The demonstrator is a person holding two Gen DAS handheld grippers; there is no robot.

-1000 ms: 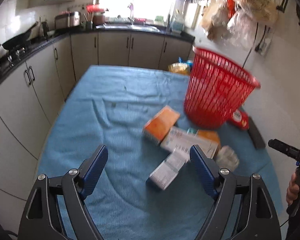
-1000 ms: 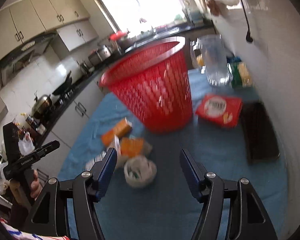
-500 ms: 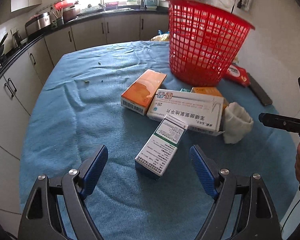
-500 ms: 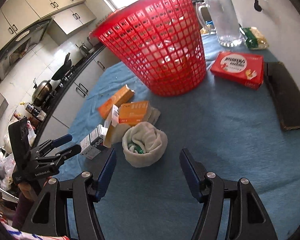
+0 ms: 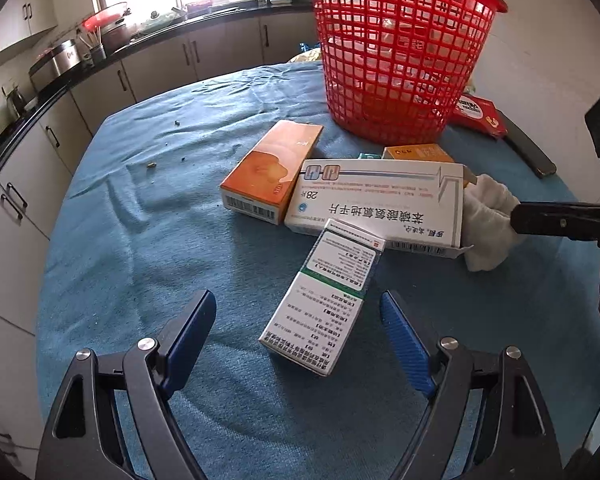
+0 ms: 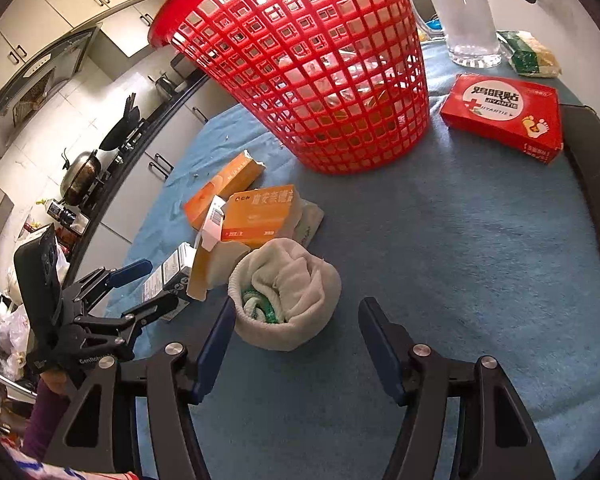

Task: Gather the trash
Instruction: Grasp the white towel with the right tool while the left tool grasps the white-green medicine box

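Litter on a blue tablecloth (image 5: 112, 240), red basket (image 5: 396, 52) upright behind it.

Left to right in the left wrist view: orange box (image 5: 272, 170), flat; long white box (image 5: 380, 202), blue print, one end flap open; small white-and-green box (image 5: 324, 294), one end propped on the long box; small orange box (image 5: 418, 153) behind; crumpled white cloth wad (image 6: 288, 294) with green inside. Basket: what it holds cannot be told through the mesh. Left gripper (image 5: 298, 336): jaws wide, empty, the small white-and-green box just ahead between them. Right gripper (image 6: 294, 346): jaws apart, empty, the wad just ahead near its left finger.
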